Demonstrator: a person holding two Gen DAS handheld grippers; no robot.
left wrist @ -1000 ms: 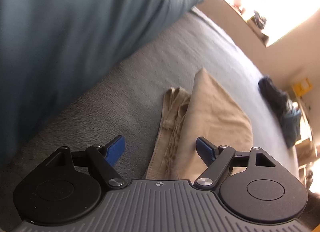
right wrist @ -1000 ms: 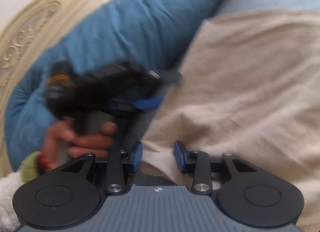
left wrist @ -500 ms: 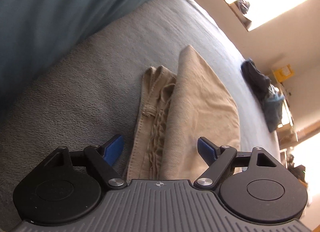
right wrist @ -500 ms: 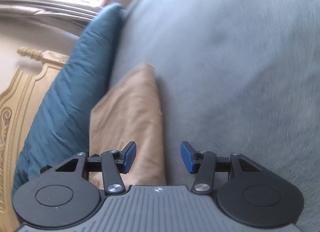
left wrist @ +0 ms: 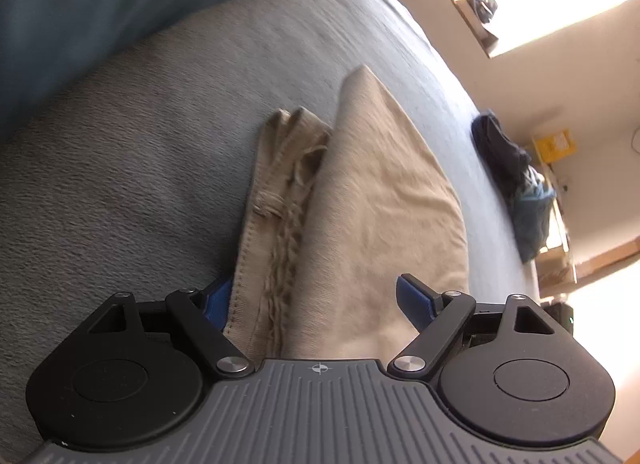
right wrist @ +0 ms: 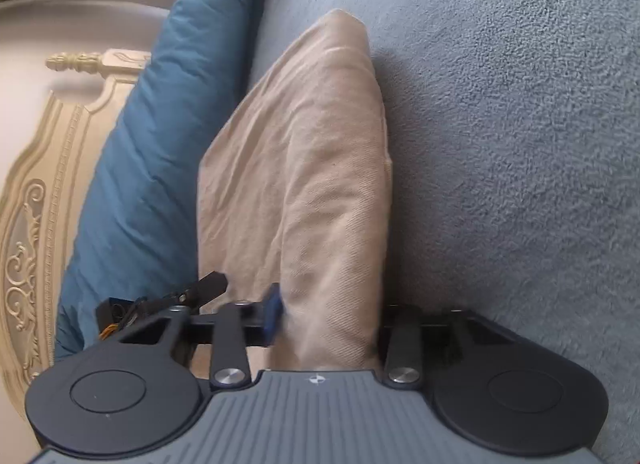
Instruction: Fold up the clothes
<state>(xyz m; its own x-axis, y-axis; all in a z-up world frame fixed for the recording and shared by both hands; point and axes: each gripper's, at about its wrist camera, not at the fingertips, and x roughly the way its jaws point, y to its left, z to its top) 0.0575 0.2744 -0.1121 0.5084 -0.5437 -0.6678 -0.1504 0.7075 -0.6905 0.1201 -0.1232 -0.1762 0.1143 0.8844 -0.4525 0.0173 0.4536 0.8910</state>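
- Left wrist view: no container shows. The folded beige garment (left wrist: 376,200) lies flat on the grey blanket (left wrist: 132,192), its near end reaching under the left gripper (left wrist: 320,300).
- The left gripper's blue pads (left wrist: 414,300) stand wide apart on either side of the garment's near end, pressing nothing; the left pad is partly hidden behind the stitched hem (left wrist: 244,264).
- A gathered waistband with a loop of cord (left wrist: 288,184) sticks out from under the smooth top layer on the left.
- A teal pillow (left wrist: 100,4) fills the upper left. Near the bed's far right edge lies a dark heap of clothes (left wrist: 504,152), with a bluish piece just beside it.
- Beyond are a cream wall, a yellow object (left wrist: 554,144) and a glaring window.
- Right wrist view: the same garment (right wrist: 312,168) runs away from the camera along the blanket (right wrist: 520,144), with the pillow (right wrist: 160,136) close on its left.
- The right gripper (right wrist: 324,316) has just been closing, and a raised fold of the garment sits between its fingers; the left pad (right wrist: 273,314) touches the cloth, the right one is hidden, so a firm pinch cannot be told.
- The other gripper's black tip (right wrist: 200,290) pokes in at the left.
- A carved cream headboard (right wrist: 36,224) stands behind the pillow.
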